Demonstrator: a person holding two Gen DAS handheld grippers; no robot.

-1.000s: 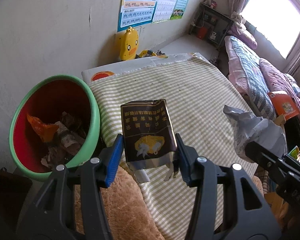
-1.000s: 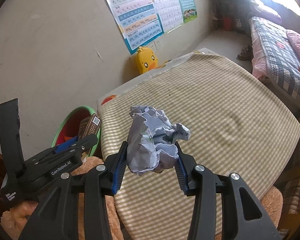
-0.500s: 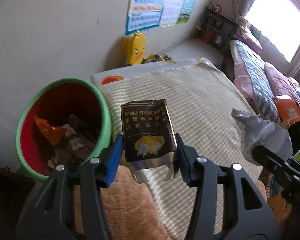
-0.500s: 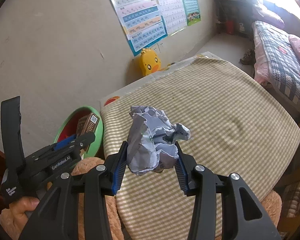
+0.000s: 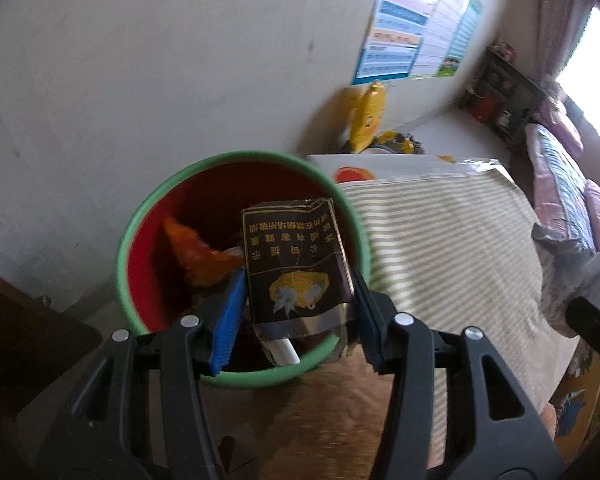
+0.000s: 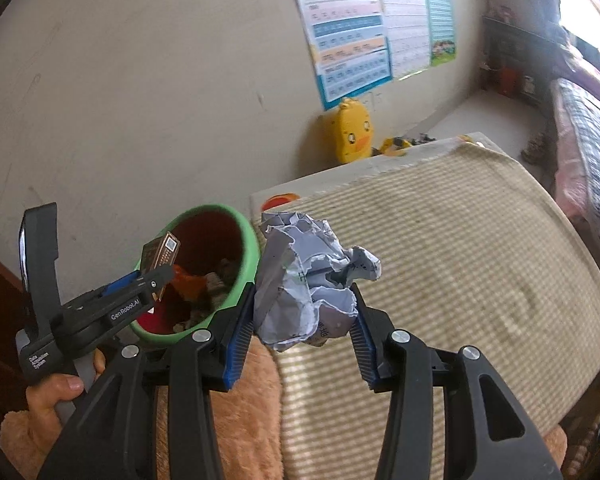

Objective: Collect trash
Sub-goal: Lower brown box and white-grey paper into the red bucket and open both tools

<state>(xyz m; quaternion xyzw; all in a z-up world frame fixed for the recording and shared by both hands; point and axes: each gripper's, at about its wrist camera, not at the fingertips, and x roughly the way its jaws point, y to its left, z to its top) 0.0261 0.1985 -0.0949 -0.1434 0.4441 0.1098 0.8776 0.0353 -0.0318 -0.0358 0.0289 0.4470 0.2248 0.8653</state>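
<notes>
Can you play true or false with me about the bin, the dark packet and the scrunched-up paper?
1. The left tool holds a dark packet over the bin. True.
2. The bin has nothing in it. False: there is trash inside, including an orange wrapper.
3. The right tool holds a crumpled paper ball. True.
4. The paper ball is already over the bin. False: it hangs over the edge of the checked cloth, beside the bin.
5. A yellow duck toy stands by the wall. True.
</notes>
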